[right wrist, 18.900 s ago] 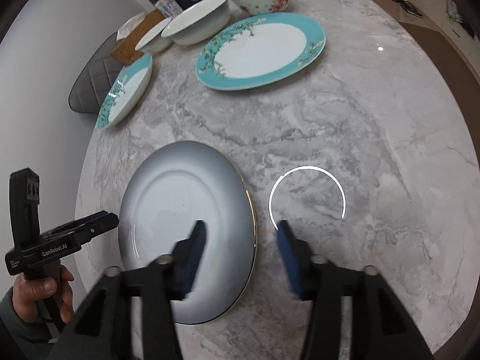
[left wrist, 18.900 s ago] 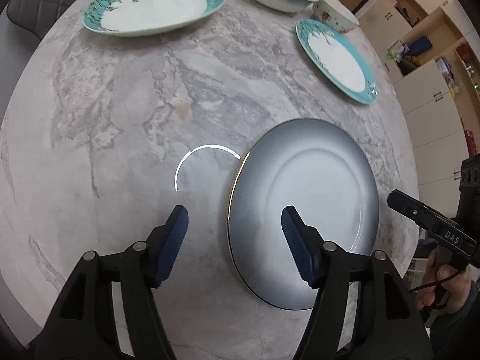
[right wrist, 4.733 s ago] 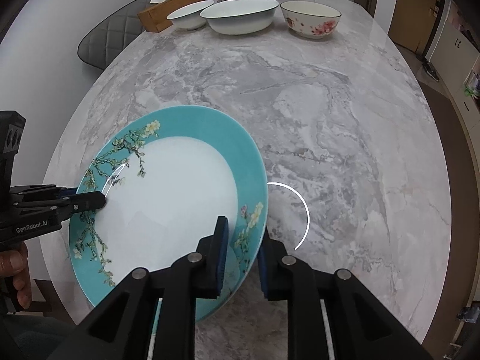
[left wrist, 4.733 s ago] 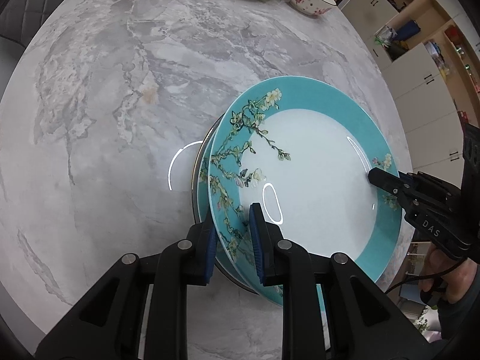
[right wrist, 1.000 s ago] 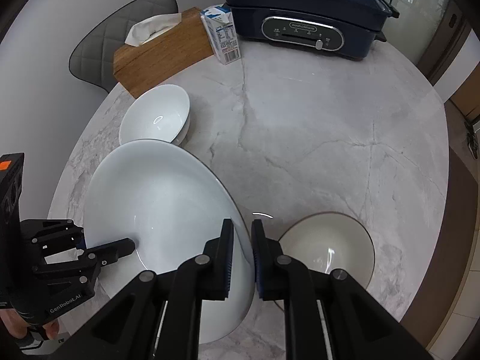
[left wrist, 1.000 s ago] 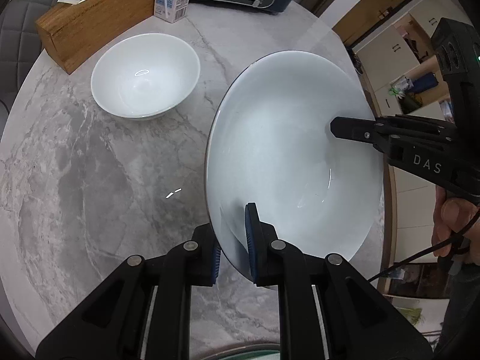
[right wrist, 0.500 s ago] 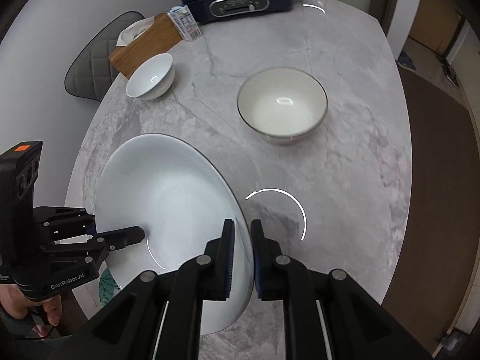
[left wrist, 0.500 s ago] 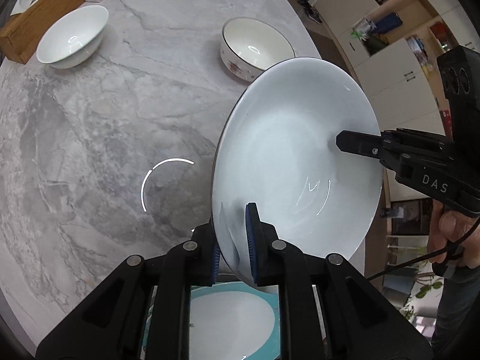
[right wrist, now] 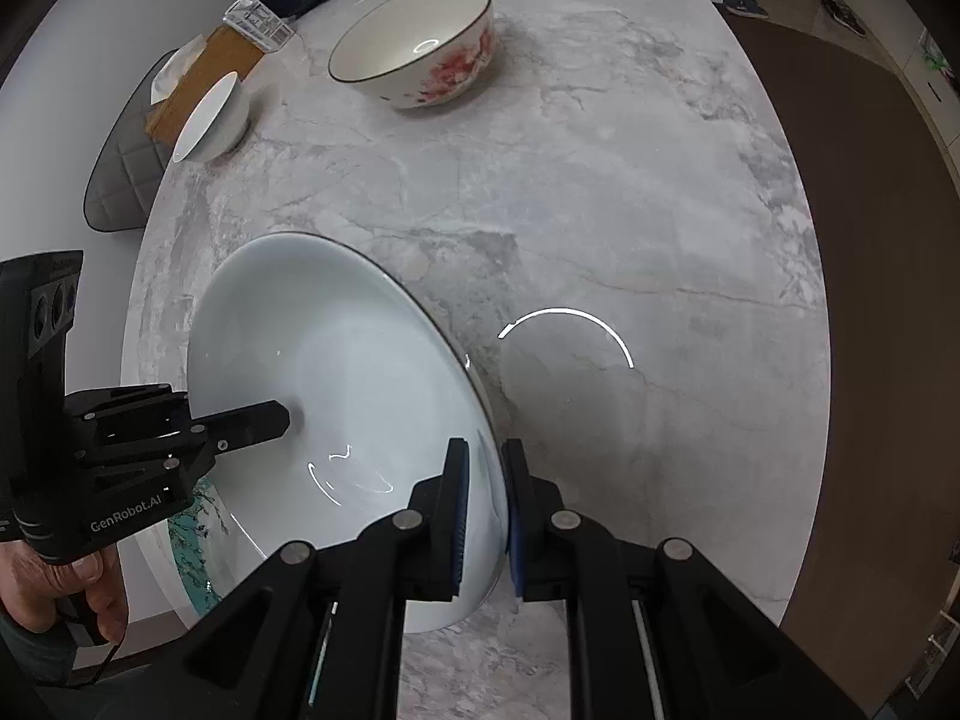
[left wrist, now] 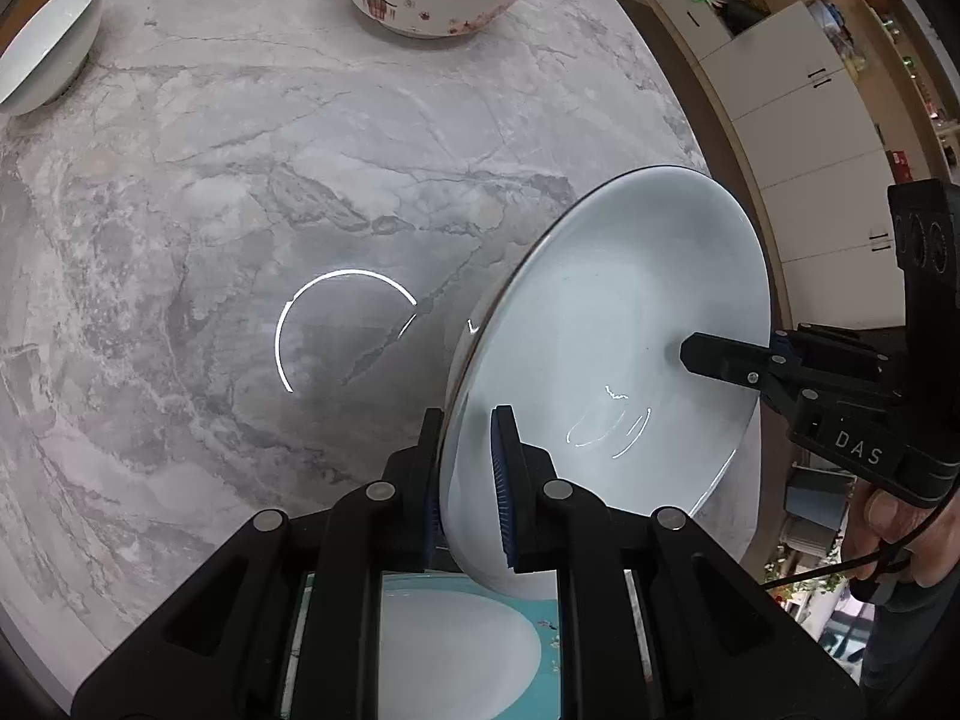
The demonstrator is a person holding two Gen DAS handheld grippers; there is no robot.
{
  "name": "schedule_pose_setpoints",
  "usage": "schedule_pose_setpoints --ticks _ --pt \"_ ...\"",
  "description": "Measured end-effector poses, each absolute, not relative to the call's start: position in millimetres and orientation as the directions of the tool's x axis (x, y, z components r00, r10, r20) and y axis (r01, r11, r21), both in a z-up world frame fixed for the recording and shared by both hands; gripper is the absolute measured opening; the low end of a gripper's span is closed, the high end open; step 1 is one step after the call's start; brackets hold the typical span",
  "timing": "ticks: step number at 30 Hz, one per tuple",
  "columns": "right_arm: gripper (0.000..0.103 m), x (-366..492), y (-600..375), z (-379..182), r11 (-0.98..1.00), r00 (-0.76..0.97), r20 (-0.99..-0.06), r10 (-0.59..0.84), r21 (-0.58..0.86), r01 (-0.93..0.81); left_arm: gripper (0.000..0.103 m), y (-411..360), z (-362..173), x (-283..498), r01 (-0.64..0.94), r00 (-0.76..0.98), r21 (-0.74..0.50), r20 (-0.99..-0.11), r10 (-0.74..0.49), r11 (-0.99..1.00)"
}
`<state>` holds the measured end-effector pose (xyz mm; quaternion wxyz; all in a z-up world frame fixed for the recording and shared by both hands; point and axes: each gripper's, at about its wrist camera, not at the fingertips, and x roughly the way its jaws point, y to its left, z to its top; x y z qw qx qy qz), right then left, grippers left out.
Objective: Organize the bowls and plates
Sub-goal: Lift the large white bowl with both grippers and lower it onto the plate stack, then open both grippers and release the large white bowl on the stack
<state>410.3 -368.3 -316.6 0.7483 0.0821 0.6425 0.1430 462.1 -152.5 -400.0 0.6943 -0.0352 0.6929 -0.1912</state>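
Both tongs pinch my big white bowl (left wrist: 618,360) by opposite rims: left gripper (left wrist: 468,468) and right gripper (right wrist: 483,510) hold it tilted above the teal plate (left wrist: 456,654). Plates look stacked; I judge three bowls remain. Glossy ceramic throughout. Flowered bowl (right wrist: 414,45) and small white bowl (right wrist: 210,117) wait across the veined marble table (left wrist: 240,180).

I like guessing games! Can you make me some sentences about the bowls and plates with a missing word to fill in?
1. The big white bowl is held by ____ grippers at once.
2. Under it lies a plate with a rim coloured ____.
3. The flowers on the far bowl are coloured ____.
4. The small white bowl sits beside a box made of ____.

Missing words: two, teal, red, wood
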Motion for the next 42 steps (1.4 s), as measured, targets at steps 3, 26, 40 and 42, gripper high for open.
schedule_pose_setpoints --ticks 3,26,40,42 --pt "0.013 407.9 -371.7 -323.3 0.945 0.123 -0.939 0.322 0.312 -0.097 0.013 -162.4 -403.9 457.1 0.218 -0.04 -0.305 -0.952 -0.304 0.927" --pt "0.029 418.7 -374.5 -335.8 0.94 0.112 -0.933 0.341 0.337 -0.057 0.044 -160.0 -410.1 469.6 0.142 0.002 -0.315 -0.948 -0.318 0.938" --pt "0.103 415.2 -387.1 -252.1 0.905 0.333 -0.846 0.417 0.422 -0.061 0.103 -39.7 -346.7 436.9 -0.038 0.18 -0.334 -0.929 -0.323 0.942" --pt "0.103 425.2 -369.8 -234.7 0.902 0.345 -0.835 0.429 0.419 -0.107 0.103 -10.4 -338.0 434.2 -0.078 0.233 -0.303 -0.932 -0.278 0.95"
